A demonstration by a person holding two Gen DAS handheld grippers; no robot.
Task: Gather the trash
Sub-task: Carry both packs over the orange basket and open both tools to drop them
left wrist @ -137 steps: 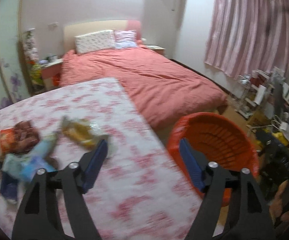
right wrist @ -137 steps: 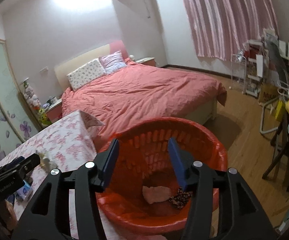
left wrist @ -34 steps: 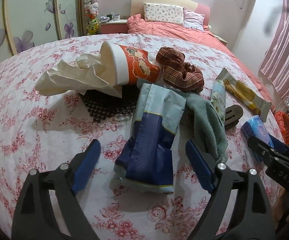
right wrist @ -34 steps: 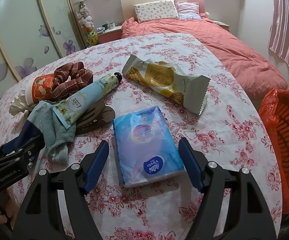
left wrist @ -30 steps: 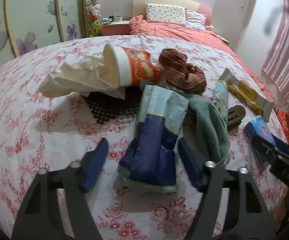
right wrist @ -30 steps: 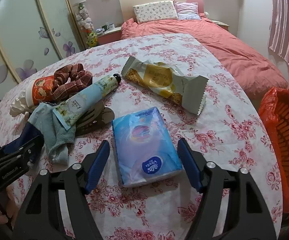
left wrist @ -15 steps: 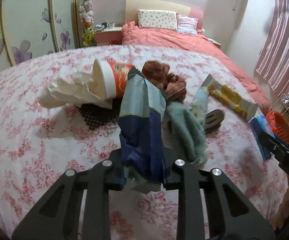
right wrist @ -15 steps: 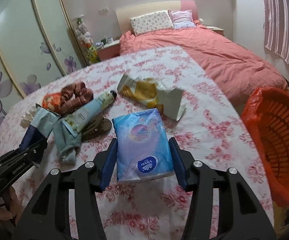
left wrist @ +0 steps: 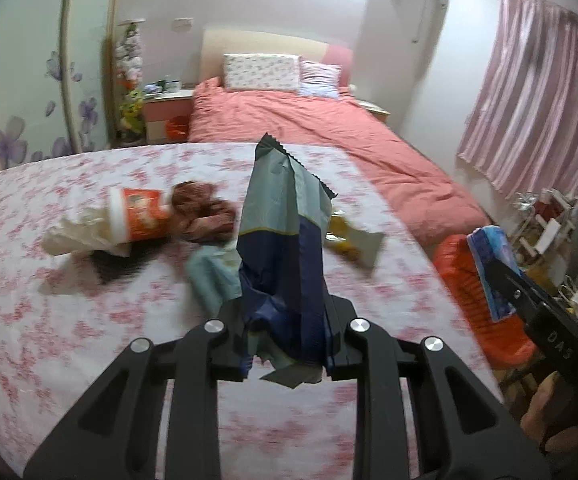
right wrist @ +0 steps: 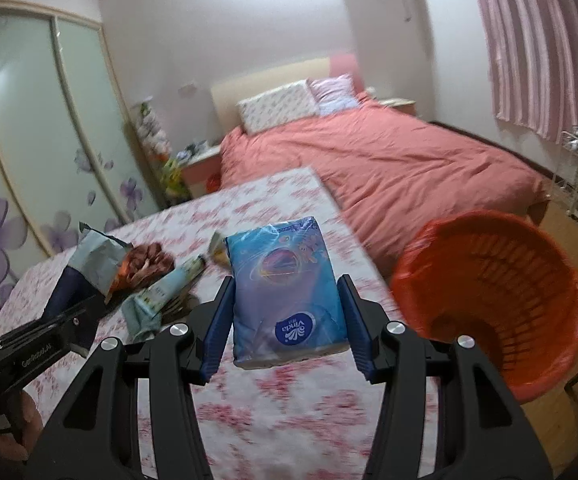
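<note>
Left wrist view: the left gripper (left wrist: 287, 340) is clamped on a blue and grey-green wrapper (left wrist: 285, 240), which stands upright between its 2 fingers, clear of the flowered tablecloth (left wrist: 49, 320). Its jaws closed onto the wrapper within the past second and are now steady. On the cloth behind it lie an orange paper cup (left wrist: 137, 218) on its side with crumpled white paper (left wrist: 73, 232) at its mouth, a brown checked scrunchie (left wrist: 201, 214) touching the cup, a pale green cloth (left wrist: 213, 280) and a yellow snack packet (left wrist: 349, 240). At the right edge the right gripper (left wrist: 501, 276) carries a blue tissue pack (left wrist: 493, 268) in front of the orange basket (left wrist: 469, 292).

Right wrist view: the right gripper (right wrist: 289, 320) grips the tissue pack (right wrist: 285, 288) by its long sides, lifted off the tablecloth (right wrist: 289, 420); its jaws narrowed a little onto the pack. The basket (right wrist: 489, 292) stands on the floor, just beside the table edge to the right, near the pink bed (right wrist: 389, 160). At left the left gripper (right wrist: 85, 312) holds the wrapper (right wrist: 89, 264) above the scrunchie (right wrist: 145, 264) and a cream tube (right wrist: 173, 284).
</note>
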